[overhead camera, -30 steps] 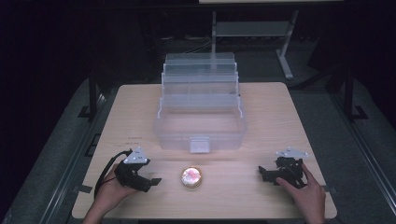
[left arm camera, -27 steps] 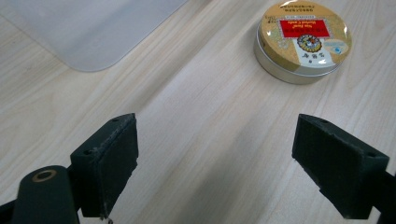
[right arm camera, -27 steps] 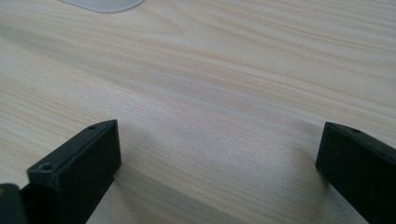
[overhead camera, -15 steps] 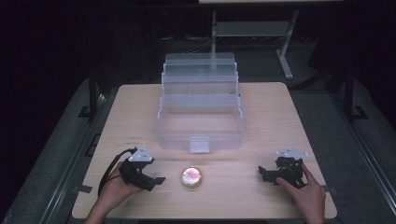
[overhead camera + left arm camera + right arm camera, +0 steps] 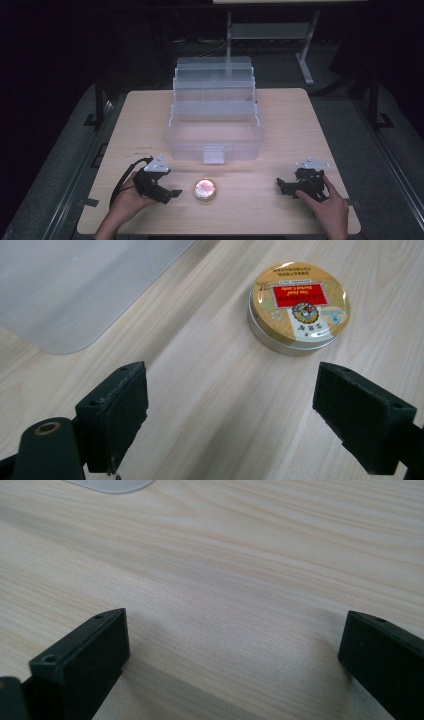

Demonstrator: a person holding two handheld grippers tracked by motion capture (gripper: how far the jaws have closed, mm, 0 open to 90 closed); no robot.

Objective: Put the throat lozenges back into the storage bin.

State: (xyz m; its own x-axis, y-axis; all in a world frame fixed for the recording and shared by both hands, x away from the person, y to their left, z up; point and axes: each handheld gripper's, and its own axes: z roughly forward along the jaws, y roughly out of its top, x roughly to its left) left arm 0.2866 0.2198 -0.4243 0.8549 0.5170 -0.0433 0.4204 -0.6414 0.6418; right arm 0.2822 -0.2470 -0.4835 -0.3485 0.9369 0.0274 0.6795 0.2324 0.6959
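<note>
A small round gold tin [image 5: 205, 190] with a red label lies on the wooden table near its front edge; it lies ahead of the jaws in the left gripper view [image 5: 298, 305]. My left gripper [image 5: 171, 192] rests on the table just left of the tin, open, with nothing between its jaws [image 5: 232, 425]. My right gripper [image 5: 281, 186] rests near the table's front right, open and empty [image 5: 235, 665], well apart from the tin. A clear plastic tiered toolbox [image 5: 214, 117] stands open behind the tin.
The toolbox's stepped trays rise toward the back of the table [image 5: 300, 120]. Its front corner [image 5: 65, 290] shows at the upper left of the left gripper view. Bare wood lies between the two grippers. Dark floor and a metal stand [image 5: 305, 60] surround the table.
My left gripper has slid to the right along the table toward the tin. The right gripper and the tin have not moved.
</note>
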